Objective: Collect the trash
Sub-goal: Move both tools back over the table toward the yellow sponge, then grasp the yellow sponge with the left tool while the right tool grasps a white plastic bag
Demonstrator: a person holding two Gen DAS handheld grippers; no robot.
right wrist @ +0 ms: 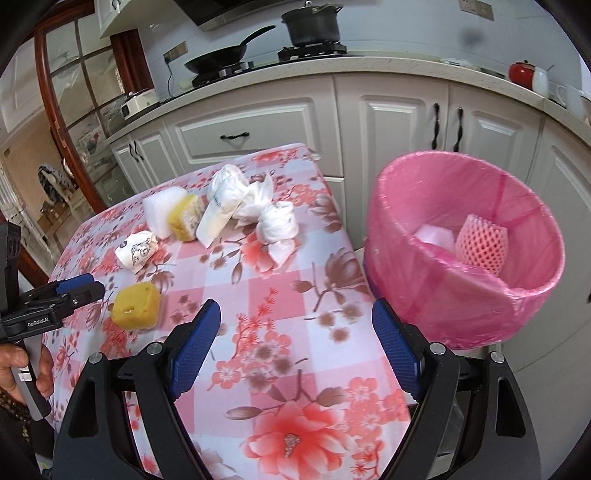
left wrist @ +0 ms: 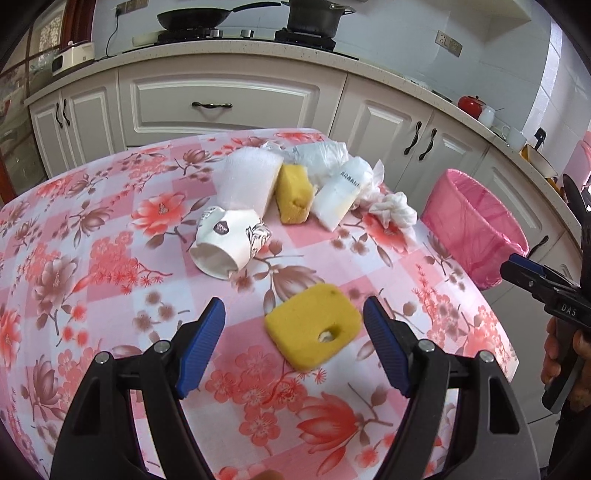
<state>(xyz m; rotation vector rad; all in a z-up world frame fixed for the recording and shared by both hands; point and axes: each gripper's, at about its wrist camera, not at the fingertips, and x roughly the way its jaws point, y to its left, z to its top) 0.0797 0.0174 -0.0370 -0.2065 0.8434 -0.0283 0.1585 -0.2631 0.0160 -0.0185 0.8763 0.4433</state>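
Note:
My left gripper [left wrist: 294,308] is open just above the floral table, its blue pads on either side of a yellow sponge [left wrist: 312,328], apart from it; the sponge also shows in the right wrist view [right wrist: 136,305]. Farther back lie a crushed paper cup [left wrist: 229,242], a white foam piece [left wrist: 249,182], a second yellow sponge [left wrist: 294,194], plastic bags [left wrist: 341,184] and crumpled tissue [left wrist: 395,212]. My right gripper [right wrist: 291,314] is open and empty over the table's right side, beside the pink-lined bin [right wrist: 461,251], which holds a pink foam net [right wrist: 480,240].
The table [right wrist: 325,369] stands in front of white kitchen cabinets [left wrist: 221,99]. A counter carries a wok [left wrist: 199,16], a pot [left wrist: 314,16] and a red jar [left wrist: 471,103]. The bin stands off the table's right edge.

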